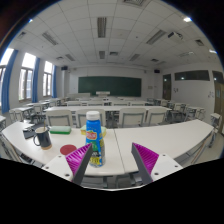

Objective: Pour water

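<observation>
1. Your gripper (113,168) is spread wide, its fingers pinching nothing.
2. The water bottle (95,139) stands upright on the white desk (160,140), just ahead of the fingers and nearer the left one (its long axis is vertical).
3. A dark mug (42,136) sits further left, probably the pouring target.

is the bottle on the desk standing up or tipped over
Upright. The bottle stands on its base on the desk, blue cap on top, between the open tool's fingers.
</observation>
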Motion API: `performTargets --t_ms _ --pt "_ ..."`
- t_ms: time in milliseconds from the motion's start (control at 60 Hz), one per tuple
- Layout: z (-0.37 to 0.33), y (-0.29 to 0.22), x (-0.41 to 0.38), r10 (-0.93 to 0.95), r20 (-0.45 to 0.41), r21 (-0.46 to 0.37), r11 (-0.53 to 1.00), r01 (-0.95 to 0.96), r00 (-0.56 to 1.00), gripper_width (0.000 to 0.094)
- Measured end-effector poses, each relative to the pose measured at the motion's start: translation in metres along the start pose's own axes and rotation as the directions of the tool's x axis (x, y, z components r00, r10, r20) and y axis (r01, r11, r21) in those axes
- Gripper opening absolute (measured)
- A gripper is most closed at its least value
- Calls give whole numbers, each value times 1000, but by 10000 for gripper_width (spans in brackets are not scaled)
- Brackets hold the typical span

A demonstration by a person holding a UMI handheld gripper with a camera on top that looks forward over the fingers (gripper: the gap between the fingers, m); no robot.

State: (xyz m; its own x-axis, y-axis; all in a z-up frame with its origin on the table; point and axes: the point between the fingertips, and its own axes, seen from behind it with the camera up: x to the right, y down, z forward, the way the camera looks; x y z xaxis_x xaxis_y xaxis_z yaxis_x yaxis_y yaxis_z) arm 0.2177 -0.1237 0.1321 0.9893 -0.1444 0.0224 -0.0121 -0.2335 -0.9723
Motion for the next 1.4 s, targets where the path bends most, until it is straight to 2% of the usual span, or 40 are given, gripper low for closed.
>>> performTargets --t_ms 33,83,100,217,317,450,483,517,533,617,717,783,850,917,1000,1083,1200,1283,1400 --pt "0 2 17 0 36 3 1000 0 999 838" --pt "12 11 -7 1 67 4 1000 -1 998 834" --pt "21 7 -28 1 69 0 1000 -1 998 831" --pt "47 16 -48 9 97 10 1000 -10 995 834" --pt "83 14 -67 26 86 14 1000 -27 996 833" --pt "112 15 -58 56 20 44 997 -57 998 824" --pt "128 18 -58 61 10 42 997 -61 998 766" --pt "136 25 -60 62 -4 30 998 -62 998 594" --pt "137 26 -61 57 -12 36 998 -56 998 574" --pt "138 23 -63 70 -13 90 994 -68 997 548" --pt "139 24 -59 152 -6 89 985 -151 988 487" --pt "138 22 -58 143 -24 97 985 -140 989 427" --pt "141 21 -62 68 -59 94 994 -63 996 378" --pt "138 13 -79 -41 -73 93 994 48 996 376" --pt "131 -23 -100 -249 -106 115 959 261 963 377" --pt "131 -59 -129 -547 -183 121 812 571 817 375" --pt "136 -85 -180 -877 -254 56 408 911 409 375" --pt "142 -100 -199 -952 -296 1 76 997 73 374" --pt "145 -107 -224 -917 -302 -70 -252 965 -261 375"
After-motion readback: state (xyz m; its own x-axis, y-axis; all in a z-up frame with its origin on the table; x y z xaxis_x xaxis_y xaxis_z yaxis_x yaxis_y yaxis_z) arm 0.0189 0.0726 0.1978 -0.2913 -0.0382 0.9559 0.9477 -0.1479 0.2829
